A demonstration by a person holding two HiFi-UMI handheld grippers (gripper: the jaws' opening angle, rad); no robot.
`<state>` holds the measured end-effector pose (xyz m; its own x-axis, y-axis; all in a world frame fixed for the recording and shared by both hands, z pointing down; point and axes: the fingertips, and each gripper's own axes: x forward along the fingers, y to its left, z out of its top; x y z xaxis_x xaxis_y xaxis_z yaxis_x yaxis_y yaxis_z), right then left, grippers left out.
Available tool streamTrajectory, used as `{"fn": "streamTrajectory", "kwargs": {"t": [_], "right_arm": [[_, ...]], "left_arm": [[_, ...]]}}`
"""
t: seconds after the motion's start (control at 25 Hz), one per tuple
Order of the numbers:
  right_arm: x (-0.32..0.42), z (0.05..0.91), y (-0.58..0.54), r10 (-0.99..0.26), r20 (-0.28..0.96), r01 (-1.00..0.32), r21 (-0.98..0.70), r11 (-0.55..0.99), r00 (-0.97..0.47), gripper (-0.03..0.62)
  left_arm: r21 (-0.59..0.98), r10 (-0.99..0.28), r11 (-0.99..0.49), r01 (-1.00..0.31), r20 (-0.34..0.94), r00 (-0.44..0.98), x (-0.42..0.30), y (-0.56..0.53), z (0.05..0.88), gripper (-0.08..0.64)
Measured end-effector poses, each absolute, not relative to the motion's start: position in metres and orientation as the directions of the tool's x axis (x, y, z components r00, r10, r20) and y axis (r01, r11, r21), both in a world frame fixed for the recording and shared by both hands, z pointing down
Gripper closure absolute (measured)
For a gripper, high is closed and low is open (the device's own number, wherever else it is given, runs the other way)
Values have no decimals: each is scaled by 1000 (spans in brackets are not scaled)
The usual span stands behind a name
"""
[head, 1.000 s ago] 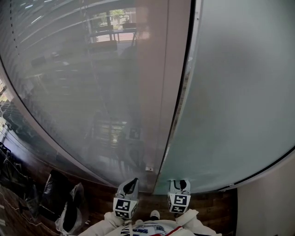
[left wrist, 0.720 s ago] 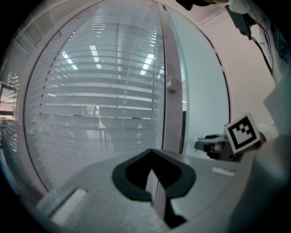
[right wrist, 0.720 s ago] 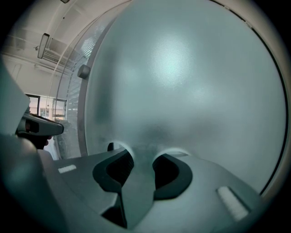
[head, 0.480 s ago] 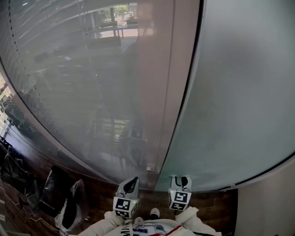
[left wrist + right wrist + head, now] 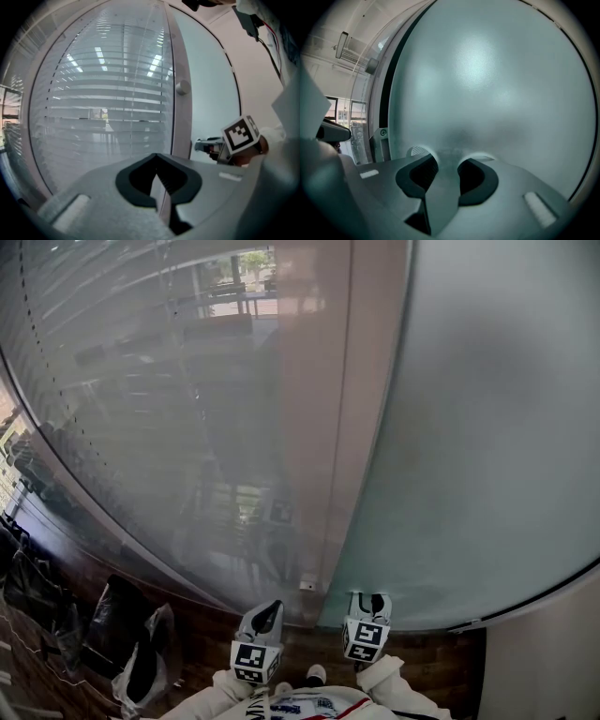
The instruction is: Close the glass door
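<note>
Head view shows the door (image 5: 487, 446), a big pane of frosted glass that fills the right side. Its free edge runs beside the pinkish post (image 5: 328, 427), and left of the post is a glass wall with blinds (image 5: 141, 409). In the right gripper view a dark gap (image 5: 386, 89) is seen between the door's edge and the post, so I judge the door is almost closed but not fully.

The right gripper (image 5: 372, 600) is low on the door, near the free edge. Its tips are at the glass or just before it; I cannot tell if they really touch. Its jaws stand apart and only the frosted pane shows between them, so it grips nothing. The left gripper (image 5: 270, 611) hangs beside it, in front of the foot of the post, with jaws together and empty.

About handling, this is my judgement. Such a pane is probably heavy and stiff, so a slow, steady push is better than a quick one. The face is smooth and slippery and offers nothing to clamp, and the tips can slide on it. The best place to push is the flat face close to the free edge. A round knob (image 5: 183, 86) sits higher by that edge, but I cannot tell if it belongs to the door. Glass is fragile at its edges, so it should meet the post softly.
</note>
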<state>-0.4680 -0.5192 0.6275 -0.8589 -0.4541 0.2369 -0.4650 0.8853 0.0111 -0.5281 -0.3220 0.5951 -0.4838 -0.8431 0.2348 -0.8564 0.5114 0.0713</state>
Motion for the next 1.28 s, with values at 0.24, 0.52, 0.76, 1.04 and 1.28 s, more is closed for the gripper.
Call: {"fn": "streamTrajectory", "kwargs": {"t": [0.24,0.52,0.76,1.04,1.28], "right_arm": [[-474,623,-522,-462,234,-473,9,881,-856,469],[-472,627,-523,-461,233,-471,15,882,-856,469],[-473,622,-518,-462,224,-471,11,882,-858,469],[-471,624,-520,-463,224,-471,22,882,-857,469],[-468,619,-522,-470,215,-477,24,879,-856,469]], "left_arm": [[68,-833,525,-848,245,-496,-531,-317,598,557],[62,-830,528,-847,248,-499,-530,-319,597,557],[60,-831,523,-850,257,-493,-527,-320,602,557],[58,-813,548,-835,271,-515,-530,-317,604,557],[53,-796,570,-820,284,-534,-522,-310,600,557]]}}
